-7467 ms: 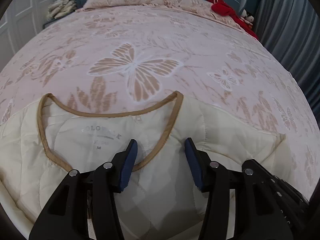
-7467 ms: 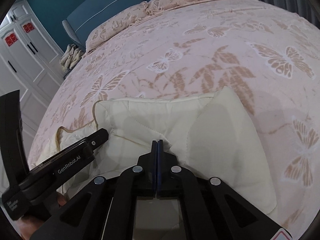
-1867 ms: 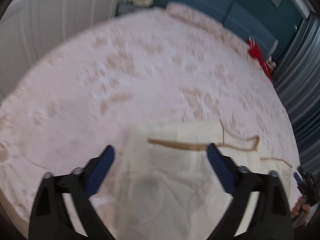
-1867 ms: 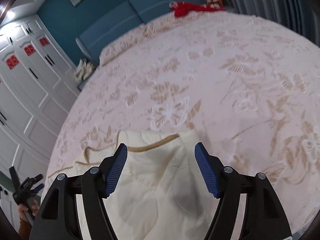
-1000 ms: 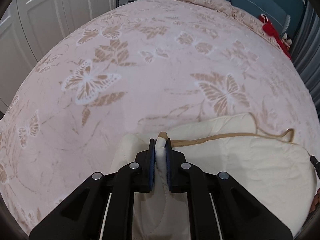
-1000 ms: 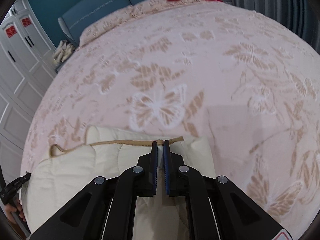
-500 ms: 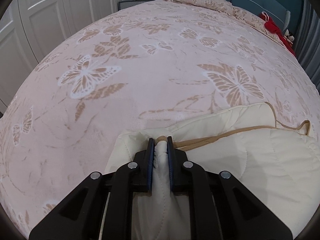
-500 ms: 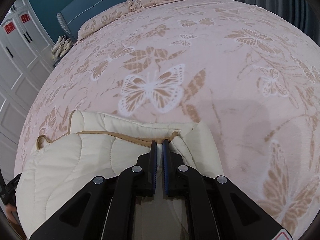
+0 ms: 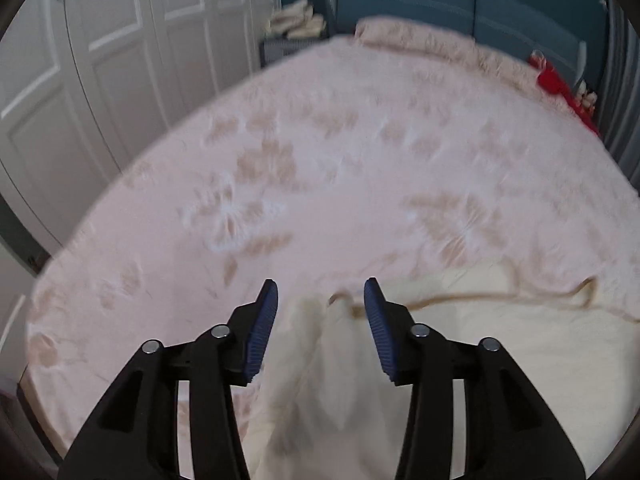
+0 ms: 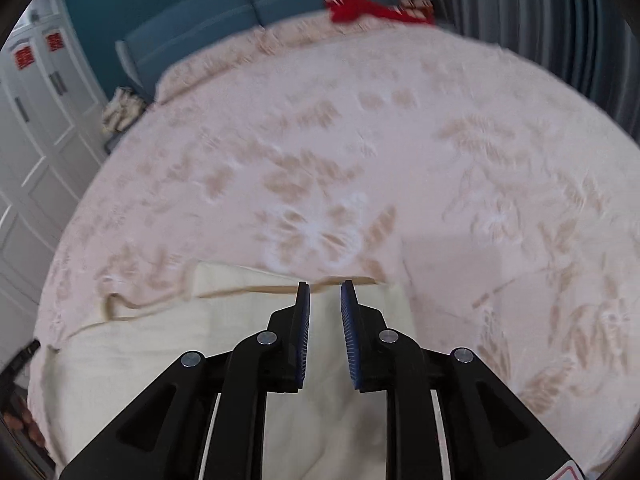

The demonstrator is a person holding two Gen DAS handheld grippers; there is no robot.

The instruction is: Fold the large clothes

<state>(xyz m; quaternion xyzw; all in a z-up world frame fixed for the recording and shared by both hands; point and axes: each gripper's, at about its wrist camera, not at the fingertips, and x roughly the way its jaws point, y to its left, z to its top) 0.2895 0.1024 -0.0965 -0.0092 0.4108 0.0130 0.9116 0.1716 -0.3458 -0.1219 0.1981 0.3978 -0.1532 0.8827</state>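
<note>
Left hand-held gripper [image 9: 316, 312] wide and right hand-held gripper [image 10: 325, 308] narrowly parted, both empty above the jacket [image 10: 224, 344], lower frame, laid folded on the bed [image 10: 360, 152].

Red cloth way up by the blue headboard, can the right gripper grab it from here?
Probably not. The right gripper sits open over the cream quilted jacket; the red cloth lies across the whole bedspread.

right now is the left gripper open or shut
Open. The left gripper has its jaws spread apart above the cream jacket, with a clear gap between them and no fabric pinched.
</note>
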